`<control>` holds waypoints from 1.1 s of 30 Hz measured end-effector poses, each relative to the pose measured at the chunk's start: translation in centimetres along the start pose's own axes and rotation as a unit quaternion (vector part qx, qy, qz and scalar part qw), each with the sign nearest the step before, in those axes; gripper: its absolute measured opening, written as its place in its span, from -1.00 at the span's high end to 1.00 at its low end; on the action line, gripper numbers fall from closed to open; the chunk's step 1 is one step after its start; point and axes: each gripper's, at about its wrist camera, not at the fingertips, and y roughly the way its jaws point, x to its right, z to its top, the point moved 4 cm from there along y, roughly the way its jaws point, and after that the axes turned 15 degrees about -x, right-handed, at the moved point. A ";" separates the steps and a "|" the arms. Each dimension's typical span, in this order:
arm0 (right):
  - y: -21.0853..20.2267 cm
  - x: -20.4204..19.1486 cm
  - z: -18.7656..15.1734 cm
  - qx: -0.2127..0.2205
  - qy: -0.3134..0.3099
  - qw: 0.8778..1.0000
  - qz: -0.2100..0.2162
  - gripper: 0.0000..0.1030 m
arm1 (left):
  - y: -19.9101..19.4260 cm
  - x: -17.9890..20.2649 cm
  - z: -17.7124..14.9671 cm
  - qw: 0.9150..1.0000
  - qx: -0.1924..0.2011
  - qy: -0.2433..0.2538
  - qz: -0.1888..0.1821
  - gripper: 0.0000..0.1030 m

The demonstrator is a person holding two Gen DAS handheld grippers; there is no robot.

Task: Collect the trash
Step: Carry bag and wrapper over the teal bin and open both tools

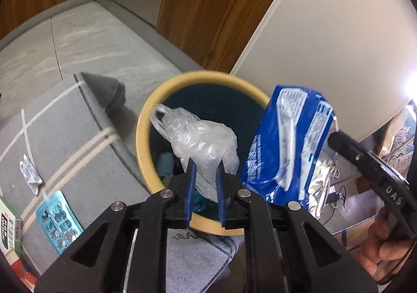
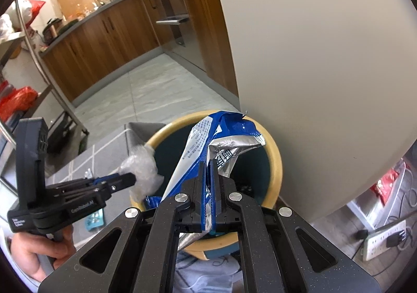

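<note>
Left tool (image 1: 206, 175): I have it clamped on a crumpled clear plastic bag (image 1: 200, 141), held right over the bin's mouth
Right tool (image 2: 208, 178): pinched shut on a torn blue wrapper (image 2: 208, 141), foil lining showing, also above the opening
Bin (image 1: 142, 136): yellow rim, dark inside, some waste already at the bottom; I judge both loads centred enough to drop
Release: I'd part each tool fully and let the bag fall clear before lifting
Floor beyond: a small sachet (image 1: 31, 174) and blister pack (image 1: 58, 220) on the rug still await pickup
</note>
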 end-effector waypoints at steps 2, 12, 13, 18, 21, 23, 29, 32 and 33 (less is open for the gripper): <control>0.2 0.1 0.1 -0.002 0.000 1.000 -0.002 0.93 | 0.2 0.1 0.0 1.000 0.001 -0.001 0.004 0.33; 2.4 -0.6 0.3 -0.032 0.001 0.999 -0.006 0.92 | -2.1 -0.3 -0.6 0.999 0.029 0.002 0.016 -0.33; 2.7 -0.6 0.3 -0.036 0.003 0.999 -0.005 0.92 | -2.4 -0.5 -0.7 0.999 0.030 -0.001 0.016 -0.36; 4.2 -1.0 0.2 -0.058 0.003 0.998 -0.004 0.92 | -4.0 -2.0 -0.9 0.999 0.044 -0.022 0.017 -0.43; 4.8 -1.2 0.1 -0.071 0.004 0.997 -0.005 0.90 | -4.8 -3.0 -1.1 0.998 0.051 -0.035 0.017 -0.45; 4.8 -1.4 0.1 -0.072 0.003 0.997 -0.004 0.85 | -5.3 -3.6 -1.3 0.997 0.055 -0.043 0.017 -0.48; 4.6 -1.8 0.0 -0.070 -0.001 0.998 0.000 0.55 | -6.5 -4.9 -1.7 0.996 0.066 -0.062 0.021 -0.60; 4.3 -2.3 0.0 -0.067 -0.002 0.998 0.006 0.17 | -7.0 -5.5 -2.0 0.995 0.071 -0.069 0.024 -0.65; 4.3 -2.4 0.0 -0.065 -0.002 0.998 0.008 0.11 | -7.2 -5.7 -2.2 0.995 0.073 -0.070 0.025 -0.67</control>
